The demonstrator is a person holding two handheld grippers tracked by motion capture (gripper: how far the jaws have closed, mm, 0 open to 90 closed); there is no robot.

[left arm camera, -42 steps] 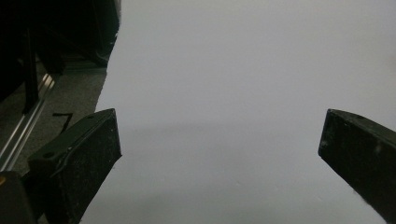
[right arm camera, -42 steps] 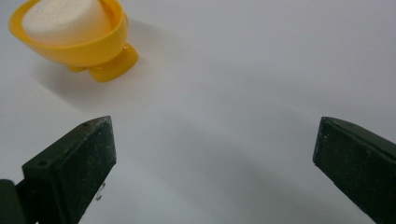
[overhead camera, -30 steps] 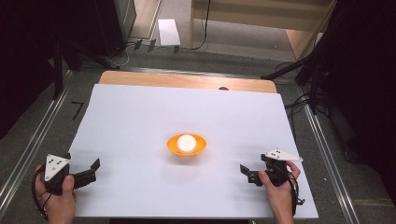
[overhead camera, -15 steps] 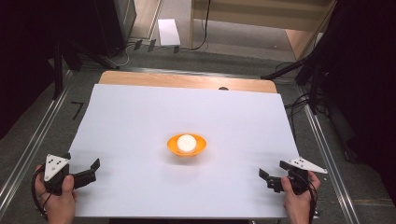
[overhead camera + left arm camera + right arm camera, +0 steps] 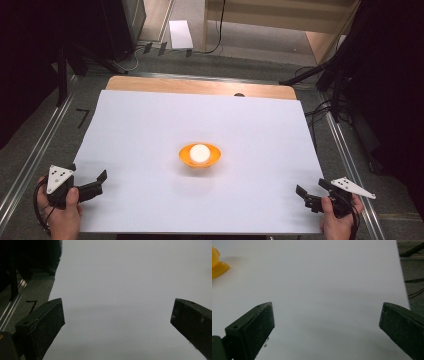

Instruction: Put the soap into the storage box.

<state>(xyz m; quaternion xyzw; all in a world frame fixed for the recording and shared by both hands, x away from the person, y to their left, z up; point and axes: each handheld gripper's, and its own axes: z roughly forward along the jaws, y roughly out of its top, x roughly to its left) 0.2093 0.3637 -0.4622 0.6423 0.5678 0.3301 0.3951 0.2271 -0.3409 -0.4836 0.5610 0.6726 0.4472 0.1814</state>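
1. Tabletop: covered by a white sheet, with a strip of bare wood showing along the far edge, beyond the orange bowl.
2. Orange bowl: standing upright near the middle of the white sheet, well apart from both grippers; also seen as an orange edge at the far left of the right gripper view.
3. Left gripper: held in a hand at the near left corner of the sheet, down and to the left of the bowl, well apart from it. Fingers spread wide, nothing between them, only bare white sheet ahead in the left gripper view.
4. Right gripper: held in a hand at the near right corner of the sheet, down and to the right of the bowl, well apart from it. Fingers spread wide and empty, pointing across the sheet toward the bowl's side.
5. White round thing: resting inside the bowl, at its centre; kind not clear from the pictures.
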